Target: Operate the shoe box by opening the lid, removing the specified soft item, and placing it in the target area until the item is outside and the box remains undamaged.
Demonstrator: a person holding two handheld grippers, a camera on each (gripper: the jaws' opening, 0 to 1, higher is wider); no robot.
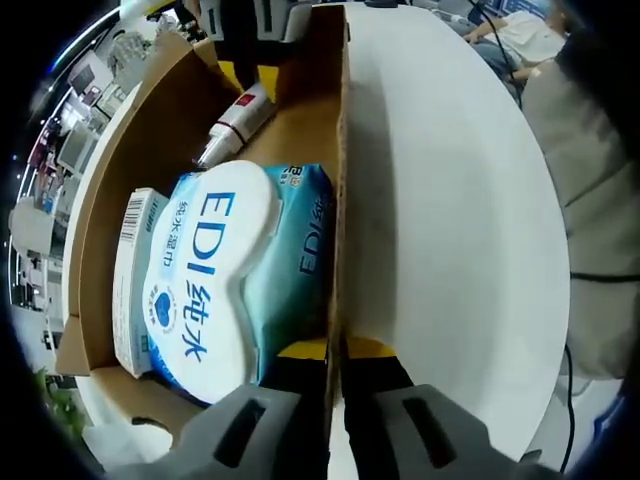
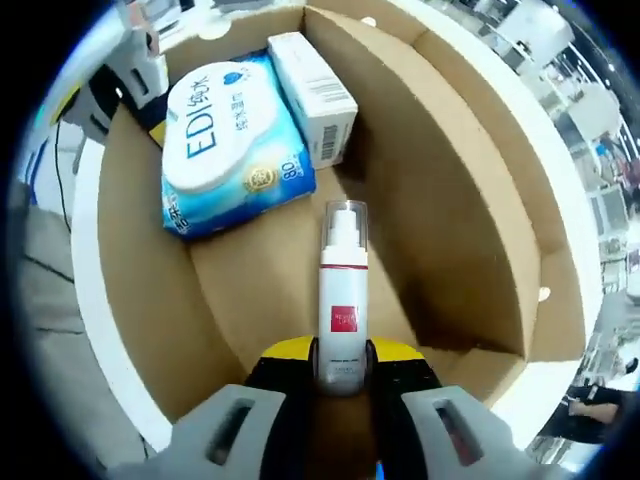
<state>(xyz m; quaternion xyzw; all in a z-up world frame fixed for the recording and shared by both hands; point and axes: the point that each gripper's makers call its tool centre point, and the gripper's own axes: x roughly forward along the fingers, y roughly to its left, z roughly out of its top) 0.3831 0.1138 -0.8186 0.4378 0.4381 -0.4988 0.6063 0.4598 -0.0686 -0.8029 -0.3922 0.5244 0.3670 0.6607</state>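
Note:
An open cardboard shoe box point(image 1: 340, 200) stands on a white table. Inside lies a soft blue and white EDI wipes pack point(image 1: 215, 270), with a small white carton point(image 1: 132, 280) against its side. My left gripper point(image 1: 335, 350) is shut on the box's side wall, one jaw inside and one outside, right beside the pack. At the other end, my right gripper point(image 2: 340, 352) is shut on the base of a white pump bottle point(image 2: 340, 290) with a red label, low over the box floor. The wipes pack point(image 2: 225, 140) and carton point(image 2: 315, 95) lie beyond the bottle's nozzle.
The white table point(image 1: 450, 200) spreads out beside the box. A grey fabric shape point(image 1: 590, 150) sits at its far side, and a person point(image 1: 520, 40) sits beyond. The tall box walls point(image 2: 470, 180) enclose the items. My left gripper point(image 2: 120, 100) shows on the far wall.

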